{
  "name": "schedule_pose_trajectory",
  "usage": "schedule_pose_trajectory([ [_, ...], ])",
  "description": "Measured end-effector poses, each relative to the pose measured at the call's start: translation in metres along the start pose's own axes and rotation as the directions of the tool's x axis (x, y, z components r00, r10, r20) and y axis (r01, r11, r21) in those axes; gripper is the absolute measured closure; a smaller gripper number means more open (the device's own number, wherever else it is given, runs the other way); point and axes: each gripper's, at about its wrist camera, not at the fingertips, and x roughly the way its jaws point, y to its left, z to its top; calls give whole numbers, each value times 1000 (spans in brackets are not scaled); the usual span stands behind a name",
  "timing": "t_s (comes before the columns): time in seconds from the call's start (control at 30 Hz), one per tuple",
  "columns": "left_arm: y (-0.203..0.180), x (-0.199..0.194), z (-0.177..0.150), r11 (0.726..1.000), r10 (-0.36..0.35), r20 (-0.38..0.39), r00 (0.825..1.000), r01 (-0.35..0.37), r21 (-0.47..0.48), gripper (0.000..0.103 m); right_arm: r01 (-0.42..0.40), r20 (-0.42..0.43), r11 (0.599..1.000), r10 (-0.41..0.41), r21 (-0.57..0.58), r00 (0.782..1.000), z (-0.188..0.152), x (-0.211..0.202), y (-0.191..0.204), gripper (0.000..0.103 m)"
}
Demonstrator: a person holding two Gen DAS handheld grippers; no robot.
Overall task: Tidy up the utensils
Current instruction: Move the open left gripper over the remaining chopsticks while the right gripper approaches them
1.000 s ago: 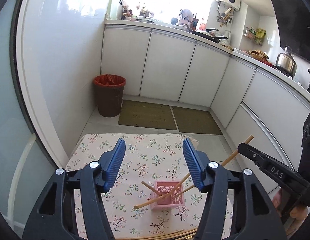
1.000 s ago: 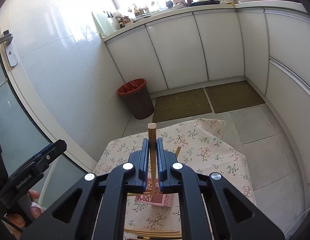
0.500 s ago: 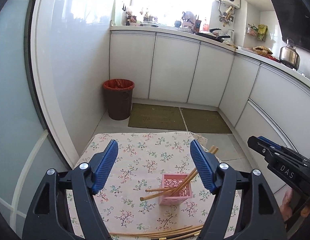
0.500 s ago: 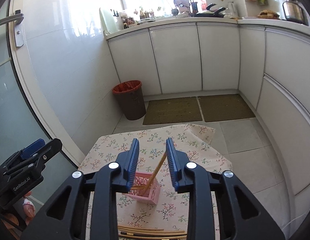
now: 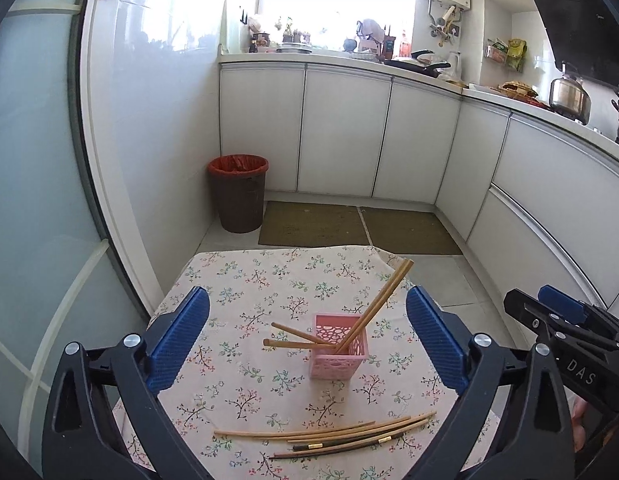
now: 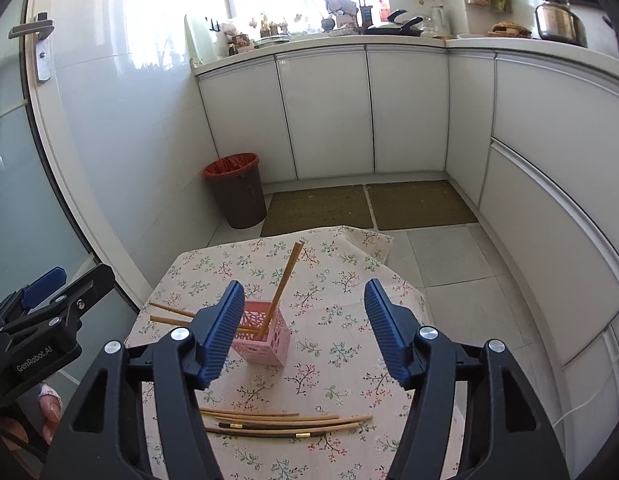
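Observation:
A pink perforated holder stands on the floral tablecloth. Several wooden chopsticks stick out of it: some lean left, others lean up to the right. Several loose chopsticks, wooden and dark with gold bands, lie on the cloth near the front edge. My left gripper is open and empty, raised above the table behind the holder. My right gripper is open and empty, raised to the right of the holder. It also shows in the left wrist view.
The small table stands on a tiled kitchen floor. A brown bin with a red liner is at the far left by the wall. Two mats lie before white cabinets. A glass door is at left.
My right gripper has opened and let go of the chopstick, which now stands in the pink holder. Both grippers have pulled back and up from the holder.

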Motion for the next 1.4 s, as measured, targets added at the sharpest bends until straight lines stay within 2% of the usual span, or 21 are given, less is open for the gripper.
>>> schedule_pose_trajectory([
  [0.17,-3,-8,-9,1000,1,-17,1000,-1,12,7,46,19,998,-46,37,999,-14,-10,-10,17],
  [0.23,-4,-11,-13,1000,3,-19,1000,-2,18,7,64,31,997,-65,46,997,-18,-15,-14,13],
  [0.43,-9,-16,-26,999,-8,-45,999,9,41,7,89,17,994,-90,60,996,-33,-22,-20,8],
  [0.57,-19,-13,-34,996,-10,-76,997,17,88,7,83,-3,992,-83,97,997,-54,-30,-33,7],
  [0.73,-36,10,-51,985,-37,-187,982,67,157,7,53,-127,975,-26,215,992,-92,-27,-60,7],
  [0.8,-40,25,-61,981,-59,-252,966,103,166,7,46,-192,960,8,275,981,-108,-22,-74,7],
  [0.87,-47,43,-72,973,-80,-328,941,145,179,7,57,-241,944,24,325,970,-123,-18,-87,7],
  [0.97,-60,72,-93,954,-91,-439,894,204,217,7,84,-301,929,30,359,953,-141,-9,-98,7],
  [1.07,-76,103,-116,937,-59,-528,847,229,262,7,103,-340,912,42,397,940,-154,-3,-107,7],
  [1.2,-94,138,-139,926,-58,-624,779,276,258,7,129,-378,889,53,439,924,-166,3,-121,7],
  [1.27,-106,151,-147,915,-59,-646,761,300,270,8,145,-394,877,54,459,917,-170,6,-129,7],
  [1.3,-112,156,-150,909,-46,-650,758,302,287,8,154,-402,870,54,468,914,-171,8,-133,7],
  [1.4,-126,176,-159,890,2,-663,749,301,343,20,161,-416,854,70,495,907,-175,14,-141,7],
])
